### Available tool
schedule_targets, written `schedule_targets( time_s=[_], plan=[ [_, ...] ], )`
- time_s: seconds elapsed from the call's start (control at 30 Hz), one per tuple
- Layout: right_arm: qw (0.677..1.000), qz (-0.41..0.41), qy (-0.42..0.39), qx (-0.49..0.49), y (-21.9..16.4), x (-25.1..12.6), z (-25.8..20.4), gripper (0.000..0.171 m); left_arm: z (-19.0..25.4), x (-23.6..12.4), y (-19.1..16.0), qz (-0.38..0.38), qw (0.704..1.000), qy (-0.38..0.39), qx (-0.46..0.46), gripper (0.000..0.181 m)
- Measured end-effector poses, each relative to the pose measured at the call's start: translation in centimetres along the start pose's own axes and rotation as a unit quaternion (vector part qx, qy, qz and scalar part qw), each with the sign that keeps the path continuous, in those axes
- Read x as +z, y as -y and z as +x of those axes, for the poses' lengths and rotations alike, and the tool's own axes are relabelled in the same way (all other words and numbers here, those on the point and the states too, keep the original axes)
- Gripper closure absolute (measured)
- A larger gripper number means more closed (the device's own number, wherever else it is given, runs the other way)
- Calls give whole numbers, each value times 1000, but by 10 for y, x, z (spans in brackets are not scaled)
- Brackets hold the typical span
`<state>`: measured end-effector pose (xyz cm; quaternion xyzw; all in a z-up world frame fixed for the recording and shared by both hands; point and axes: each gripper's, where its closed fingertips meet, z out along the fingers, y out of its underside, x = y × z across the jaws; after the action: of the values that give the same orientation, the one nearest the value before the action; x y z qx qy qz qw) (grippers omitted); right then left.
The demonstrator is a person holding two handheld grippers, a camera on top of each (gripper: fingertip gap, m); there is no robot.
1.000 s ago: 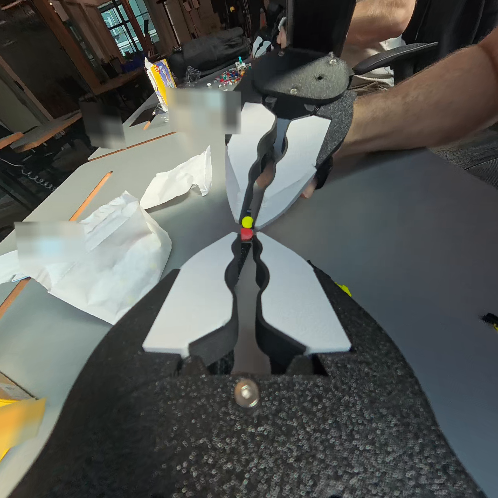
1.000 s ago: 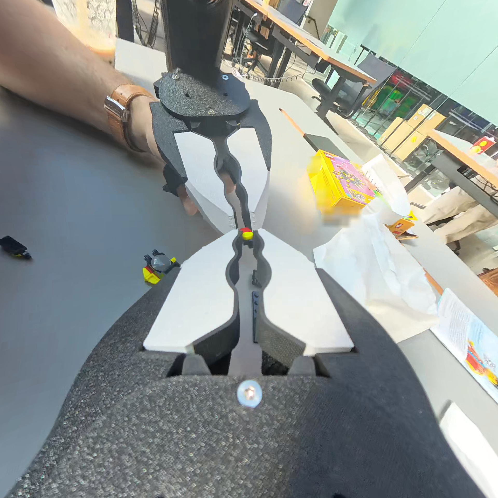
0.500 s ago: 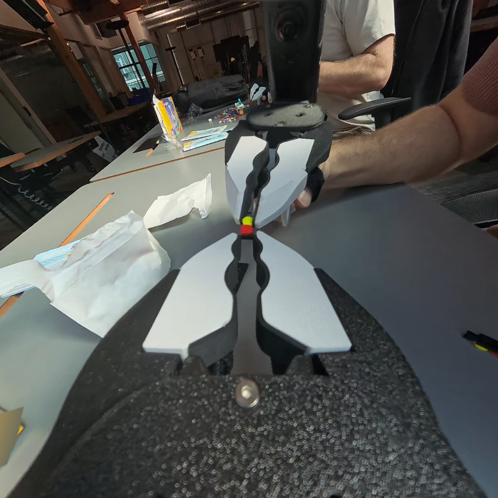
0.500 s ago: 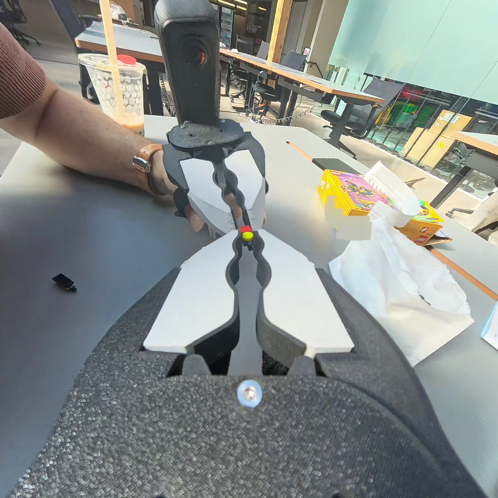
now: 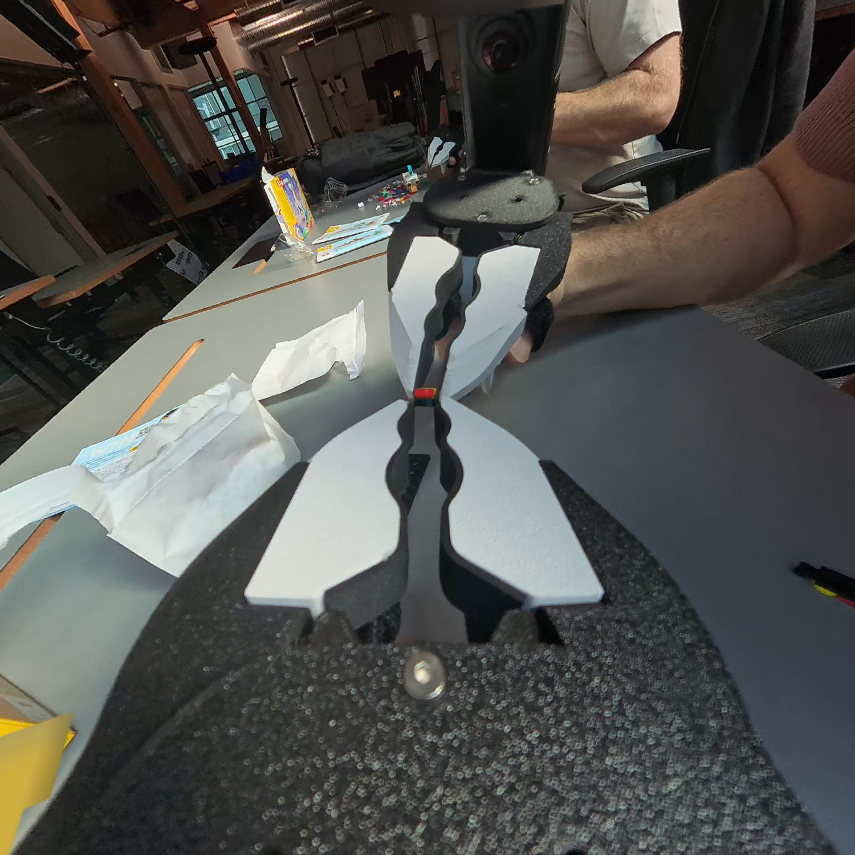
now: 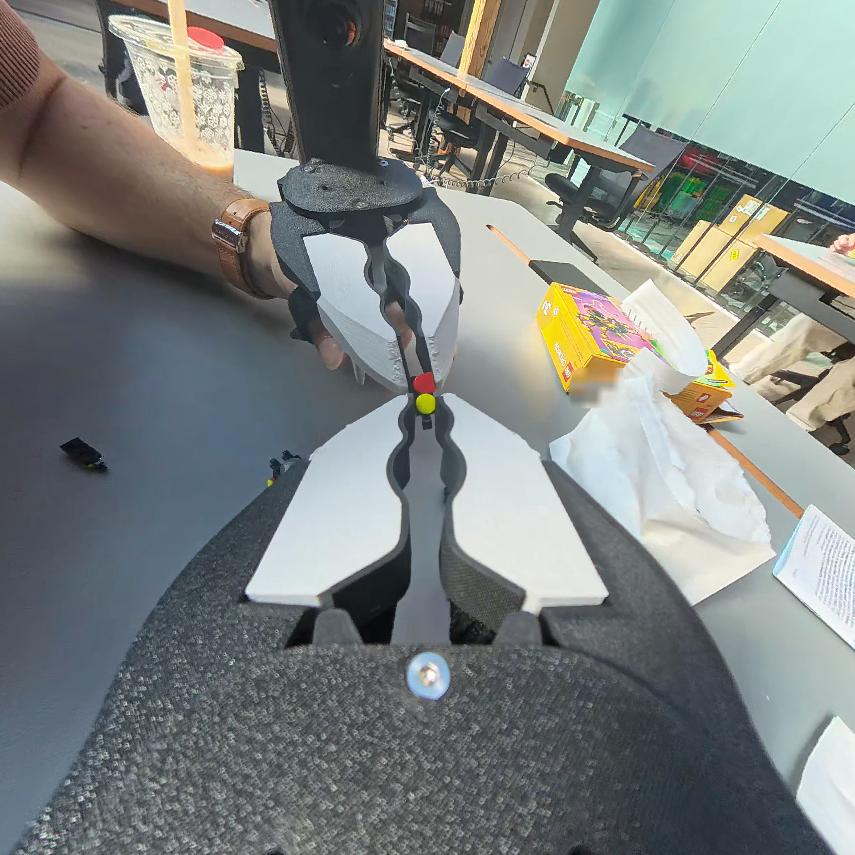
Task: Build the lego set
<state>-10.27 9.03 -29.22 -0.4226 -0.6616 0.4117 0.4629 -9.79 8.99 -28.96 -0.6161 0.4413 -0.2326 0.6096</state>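
My two grippers meet tip to tip above the grey table [image 5: 647, 439]. My left gripper [image 5: 423, 406] is shut on a small red lego piece [image 5: 424, 393], which also shows in the right wrist view [image 6: 423, 383]. My right gripper [image 6: 424, 409] is shut on a small yellow round piece [image 6: 424, 403] with a black part below it. The red and yellow pieces touch each other. In the left wrist view the yellow piece is almost hidden behind the red one. The right gripper [image 5: 432, 386] faces me there, and the left gripper [image 6: 418, 377] faces me in the right wrist view.
Loose black lego bits [image 6: 83, 455] [image 5: 828, 585] and a small assembly [image 6: 283, 465] lie on the table. White paper bags [image 5: 185, 476] [image 6: 657, 486], a yellow lego box [image 6: 597, 333], a booklet [image 6: 823, 569] and a plastic cup [image 6: 185, 92] stand around. A person's arms hold both grippers. Both grippers' tips are close together, under 4 cm apart.
Both grippers have tilted up while staying tip to tip, so more of the room shows. In the left wrist view the yellow piece has slipped behind the red one.
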Motion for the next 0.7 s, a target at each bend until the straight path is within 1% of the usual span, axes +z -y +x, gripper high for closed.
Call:
schedule_targets(
  time_s=[0.17,0.2,0.23,0.3,0.4,0.47,0.53,0.6,0.7],
  plan=[
    [1000,-6,1,-9,-2,5,-4,164,1,0,2,16,1000,-7,-9,166],
    [1000,-7,2,-8,-3,6,-5,164,2,0,2,17,1000,-12,-10,167],
    [1000,-5,-1,-10,-2,6,-5,164,4,0,2,19,1000,-16,-12,172],
    [1000,1,4,-6,-1,6,-6,164,5,-1,3,18,999,-26,-15,174],
    [1000,-1,14,4,-2,7,-7,163,6,-1,1,4,1000,-30,-8,174],
    [1000,-13,1,-15,-5,5,-4,156,6,-1,0,-5,1000,-31,-3,174],
    [999,-20,-5,-28,-6,3,-2,158,5,-2,-2,-15,999,-29,6,174],
    [999,-23,-3,-40,-6,2,-4,165,6,-2,-4,-24,999,-31,13,174],
    [998,-30,8,-47,-9,3,-8,163,11,0,-9,-44,998,-39,33,174]
  ],
)
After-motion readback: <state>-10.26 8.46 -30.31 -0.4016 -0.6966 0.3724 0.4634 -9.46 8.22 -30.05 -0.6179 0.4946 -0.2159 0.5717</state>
